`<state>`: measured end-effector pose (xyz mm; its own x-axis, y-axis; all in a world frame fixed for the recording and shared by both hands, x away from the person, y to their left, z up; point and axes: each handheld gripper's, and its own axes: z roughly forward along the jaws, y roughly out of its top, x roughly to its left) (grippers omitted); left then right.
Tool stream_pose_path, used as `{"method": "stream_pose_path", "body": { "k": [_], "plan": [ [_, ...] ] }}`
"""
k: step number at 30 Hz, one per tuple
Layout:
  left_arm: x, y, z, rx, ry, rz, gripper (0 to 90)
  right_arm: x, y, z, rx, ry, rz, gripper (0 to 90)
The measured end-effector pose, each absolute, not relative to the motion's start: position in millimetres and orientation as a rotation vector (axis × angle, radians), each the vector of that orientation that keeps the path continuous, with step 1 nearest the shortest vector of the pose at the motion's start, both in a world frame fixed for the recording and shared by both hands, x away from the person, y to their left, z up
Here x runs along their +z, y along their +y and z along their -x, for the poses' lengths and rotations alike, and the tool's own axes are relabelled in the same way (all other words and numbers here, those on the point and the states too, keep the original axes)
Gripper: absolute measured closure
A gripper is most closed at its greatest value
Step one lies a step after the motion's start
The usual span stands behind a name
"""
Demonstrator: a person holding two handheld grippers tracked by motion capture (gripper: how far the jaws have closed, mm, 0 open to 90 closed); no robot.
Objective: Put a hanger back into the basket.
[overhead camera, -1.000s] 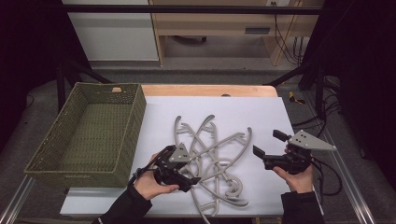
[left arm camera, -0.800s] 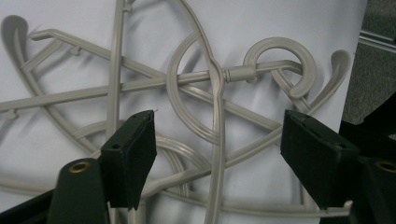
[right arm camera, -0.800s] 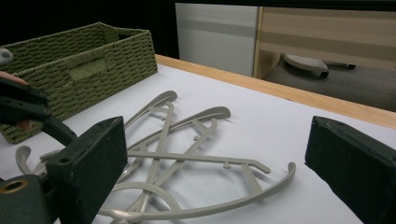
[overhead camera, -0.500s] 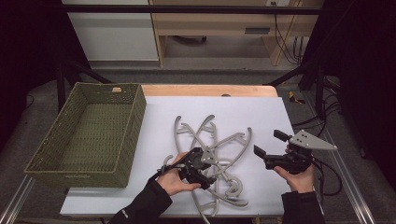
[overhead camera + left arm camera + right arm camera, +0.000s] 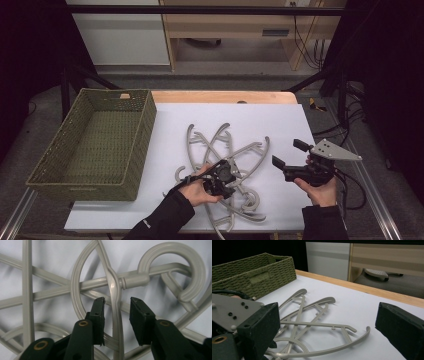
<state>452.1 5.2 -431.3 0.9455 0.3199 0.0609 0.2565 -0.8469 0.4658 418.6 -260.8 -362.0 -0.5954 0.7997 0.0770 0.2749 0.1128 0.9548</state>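
Several grey plastic hangers (image 5: 227,165) lay in a crossed, tangled heap on the white sheet (image 5: 280,120) that covered the wooden tabletop (image 5: 220,96), right of the woven green basket (image 5: 95,140) and apart from it. You had your left tongs (image 5: 229,176) down on the middle of that heap, your left hand (image 5: 197,187) low over the sheet. In the left gripper view the two black pads (image 5: 98,315) stood on either side of one thin grey bar of a hanger (image 5: 115,305), close to where that bar crossed a rounded hook (image 5: 175,267) and a thicker neck piece. The tongs had just been closing around that bar, yet a slim gap showed on each side of it, so the pads were not pressing on it: the bar sat between them, unpinched. Other bars and curved arms of the heap ran beneath and behind it, lying on the sheet.

Your right tongs (image 5: 287,155) hung above the sheet at the right of the heap, near it but touching nothing, held in your right hand (image 5: 317,187) with the grey three-cornered plate (image 5: 332,150) on top. Those tongs were spread wide, and in the right gripper view nothing lay between the pads (image 5: 262,325); past them you could see the hangers (image 5: 312,322) fanned out on the sheet, the basket (image 5: 254,272) behind them at the left, and the tabletop's wooden edge (image 5: 367,290) running across at the back
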Motion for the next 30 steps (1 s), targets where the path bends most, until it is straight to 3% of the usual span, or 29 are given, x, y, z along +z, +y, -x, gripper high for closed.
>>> {"method": "stream_pose_path", "body": {
  "k": [8,14,30],
  "plan": [
    [-439.7,0.3,-456.4,0.142,0.446,-2.684,70.9,-362.6,-259.9,-419.1,1.493,1.941,-1.040,6.1],
    [-440.2,0.5,-458.4,0.117,0.499,-2.685,80.4,-362.2,-260.4,-418.9,1.498,1.935,-1.039,6.1],
    [-426.2,6.8,-455.8,0.137,0.530,-2.597,82.1,-361.4,-262.0,-418.4,1.502,1.930,-1.038,6.1]
  ]
}}
